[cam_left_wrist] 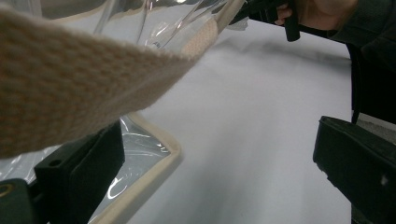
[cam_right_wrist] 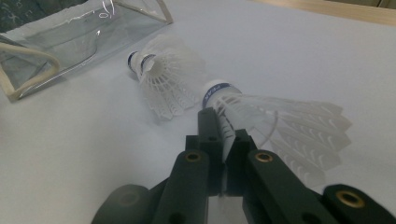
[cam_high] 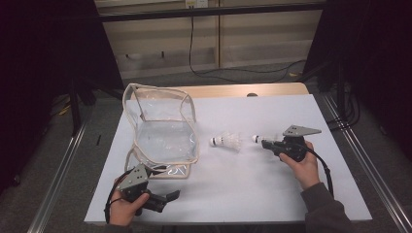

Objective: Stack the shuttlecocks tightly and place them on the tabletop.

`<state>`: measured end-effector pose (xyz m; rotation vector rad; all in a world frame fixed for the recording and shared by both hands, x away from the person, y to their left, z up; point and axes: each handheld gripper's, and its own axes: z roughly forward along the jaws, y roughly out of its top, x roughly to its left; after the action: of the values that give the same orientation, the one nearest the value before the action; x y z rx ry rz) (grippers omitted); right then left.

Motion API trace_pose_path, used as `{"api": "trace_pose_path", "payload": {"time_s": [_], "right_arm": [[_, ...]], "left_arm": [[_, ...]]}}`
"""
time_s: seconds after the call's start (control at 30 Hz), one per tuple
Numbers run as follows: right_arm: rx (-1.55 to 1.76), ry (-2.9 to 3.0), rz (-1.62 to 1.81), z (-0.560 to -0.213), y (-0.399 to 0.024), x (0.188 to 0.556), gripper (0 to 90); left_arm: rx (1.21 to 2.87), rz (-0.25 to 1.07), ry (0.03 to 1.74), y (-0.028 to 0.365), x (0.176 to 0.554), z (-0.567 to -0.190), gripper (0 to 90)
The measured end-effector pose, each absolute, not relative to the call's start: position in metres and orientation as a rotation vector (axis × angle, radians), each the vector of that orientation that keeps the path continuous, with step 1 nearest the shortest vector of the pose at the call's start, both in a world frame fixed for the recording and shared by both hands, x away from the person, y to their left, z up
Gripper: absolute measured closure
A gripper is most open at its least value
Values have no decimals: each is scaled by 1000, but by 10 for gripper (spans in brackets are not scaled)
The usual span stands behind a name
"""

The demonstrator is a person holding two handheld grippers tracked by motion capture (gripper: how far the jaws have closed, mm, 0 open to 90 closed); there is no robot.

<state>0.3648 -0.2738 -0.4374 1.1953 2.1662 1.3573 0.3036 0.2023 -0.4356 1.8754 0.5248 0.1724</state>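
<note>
Right gripper: clenched on a shuttlecock. Left gripper: jaws spread, beside clear bag. Second shuttlecock: loose on table, between bag and right gripper.

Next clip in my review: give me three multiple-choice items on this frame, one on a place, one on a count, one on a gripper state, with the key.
1. Where does the loose shuttlecock lie?
A. inside the clear bag
B. on the table between the clear bag and the right gripper
C. on the floor

2. How many shuttlecocks are in view?
A. one
B. two
C. four

3. What is the right gripper doing?
A. shut on a shuttlecock
B. open above the bag
C. shut on the bag's strap

Key: 1 B, the high view shows it on the white table; 2 B, one loose, one gripped; 3 A, the right gripper view shows feathers pinched between the jaws.
</note>
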Motion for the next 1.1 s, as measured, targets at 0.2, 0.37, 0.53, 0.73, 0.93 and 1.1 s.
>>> {"api": "trace_pose_path", "payload": {"time_s": [0.2, 0.37, 0.53, 0.73, 0.93, 1.1], "right_arm": [[1171, 2180, 1354, -438, -271, 365, 893], [1165, 2187, 1357, -438, -269, 365, 893], [1156, 2203, 1346, -439, -265, 366, 893], [1144, 2220, 1338, -440, -259, 368, 892], [1123, 2234, 1327, -440, -254, 370, 892], [1114, 2237, 1331, -440, -252, 372, 893]], "left_arm": [[1877, 177, 528, 202, 303, -435, 21], [1883, 175, 517, 202, 304, -435, 21], [1885, 176, 515, 202, 304, -435, 21], [1883, 174, 516, 202, 304, -435, 21], [1886, 175, 514, 202, 304, -435, 21], [1886, 174, 513, 202, 304, -435, 21]]}}
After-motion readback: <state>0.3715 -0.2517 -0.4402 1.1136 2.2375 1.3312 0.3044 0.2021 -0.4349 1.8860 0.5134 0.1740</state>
